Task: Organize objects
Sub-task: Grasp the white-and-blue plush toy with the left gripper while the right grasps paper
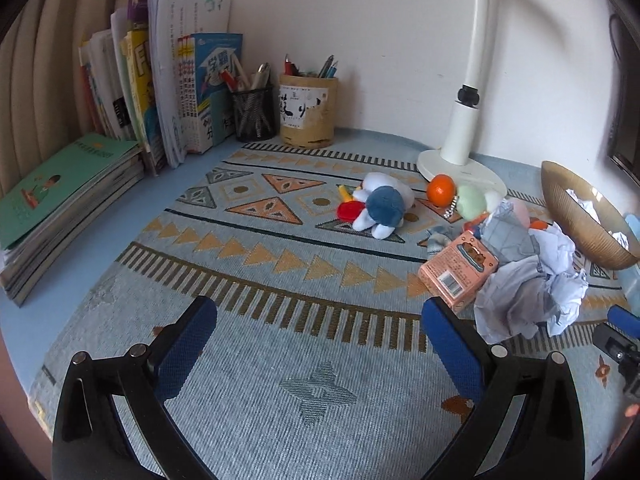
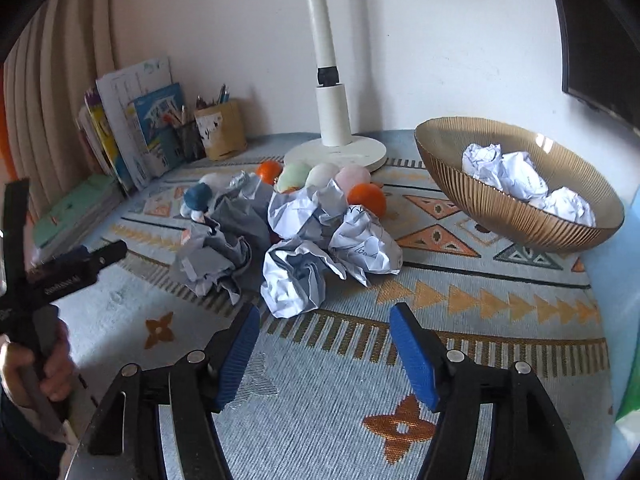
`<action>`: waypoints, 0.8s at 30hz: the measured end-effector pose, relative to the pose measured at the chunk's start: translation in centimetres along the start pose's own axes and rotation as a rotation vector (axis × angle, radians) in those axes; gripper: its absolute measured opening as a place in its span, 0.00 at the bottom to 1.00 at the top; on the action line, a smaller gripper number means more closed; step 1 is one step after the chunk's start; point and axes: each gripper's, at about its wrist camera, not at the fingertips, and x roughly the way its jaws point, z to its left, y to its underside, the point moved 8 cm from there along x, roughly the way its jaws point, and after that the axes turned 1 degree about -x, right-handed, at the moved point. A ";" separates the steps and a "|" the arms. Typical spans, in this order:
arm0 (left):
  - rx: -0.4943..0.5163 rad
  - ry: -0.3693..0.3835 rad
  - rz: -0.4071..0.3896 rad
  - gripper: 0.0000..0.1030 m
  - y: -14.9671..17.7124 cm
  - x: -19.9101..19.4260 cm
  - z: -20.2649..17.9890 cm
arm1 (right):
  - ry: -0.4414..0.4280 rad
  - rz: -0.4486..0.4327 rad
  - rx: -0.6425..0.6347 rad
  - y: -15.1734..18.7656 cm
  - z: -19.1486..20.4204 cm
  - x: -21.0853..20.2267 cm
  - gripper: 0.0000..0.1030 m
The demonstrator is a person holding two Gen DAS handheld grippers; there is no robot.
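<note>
Blue book [image 1: 218, 76]: "学霸", rest prob. illegible

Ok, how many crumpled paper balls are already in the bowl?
3, all in the ribbed bowl: one at the left, one in the middle, one at the right. More could lie hidden beneath.

Along the back wall you have, left to right, upright books [image 1: 176, 92], a mesh pen holder [image 1: 254, 114], a cylindrical pen pot [image 1: 307, 112] and the lamp base [image 2: 336, 152]. A flat stack of booklets [image 1: 60, 208] lies before the books. On the woven mat [image 1: 280, 360], crumpled paper balls [image 2: 316, 240] sit before the lamp, with plush toys [image 2: 320, 176] and two oranges [image 2: 367, 198] behind them. The ribbed bowl [image 2: 460, 184] stands right of this pile and holds more paper balls [image 2: 520, 178]. A carton [image 1: 456, 272] lies at the pile's left.
</note>
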 end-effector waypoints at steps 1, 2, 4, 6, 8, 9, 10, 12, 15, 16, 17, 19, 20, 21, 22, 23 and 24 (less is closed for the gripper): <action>0.003 0.004 0.003 0.99 0.0 0.0 -0.1 | 0.009 0.000 -0.011 0.0 0.2 0.0 0.64; 0.007 0.009 0.008 0.99 0.1 0.1 -0.2 | 0.016 -0.002 -0.022 0.0 0.3 0.0 0.64; 0.008 0.013 0.021 0.99 0.1 0.3 -0.2 | 0.031 -0.004 -0.040 0.1 0.5 -0.1 0.64; 0.012 0.032 0.043 0.99 0.1 0.6 -0.3 | 0.034 0.006 -0.047 -0.1 0.8 0.0 0.64; 0.005 0.081 0.055 0.99 -0.5 0.7 -0.3 | -0.009 0.030 -0.015 -0.4 1.2 -0.1 0.64; 0.001 0.100 0.052 0.99 -1.2 0.7 -0.2 | -0.080 0.047 0.019 -0.6 1.9 -0.2 0.64; 0.006 0.118 0.047 0.99 -2.1 0.7 -0.1 | -0.153 0.057 0.048 -1.0 2.9 -0.5 0.64; 0.027 0.156 0.049 0.99 -4.1 1.3 -0.2 | -0.252 0.080 0.081 -2.0 5.2 -0.5 0.66; 0.071 0.189 0.080 0.99 -6.6 3.7 -0.8 | -0.286 0.138 0.082 -2.8 7.8 1.3 0.66; 0.089 0.187 0.088 0.99 -7.2 4.8 -1.1 | -0.293 0.152 0.081 -3.0 8.5 2.1 0.66; 0.091 0.192 0.097 0.99 -7.6 6.0 -1.5 | -0.269 0.161 0.077 -3.2 8.8 2.9 0.66; 0.077 0.243 0.138 0.99 -7.9 8.2 -2.4 | -0.184 0.186 0.077 -3.4 8.7 4.8 0.66; 0.071 0.256 0.155 0.99 -7.9 9.1 -2.8 | -0.187 0.196 0.099 -3.4 8.5 5.5 0.66; 0.073 0.256 0.163 0.99 -8.0 10.0 -3.3 | -0.192 0.212 0.133 -3.3 8.1 6.1 0.66; 0.080 0.254 0.164 0.98 -8.1 10.8 -3.7 | -0.201 0.225 0.162 -3.2 7.8 6.7 0.66; 0.087 0.253 0.173 0.97 -8.1 11.6 -4.2 | -0.207 0.237 0.180 -3.0 7.5 7.2 0.66; 0.091 0.256 0.184 0.95 -8.0 12.1 -4.6 | -0.210 0.244 0.188 -2.9 7.3 7.7 0.66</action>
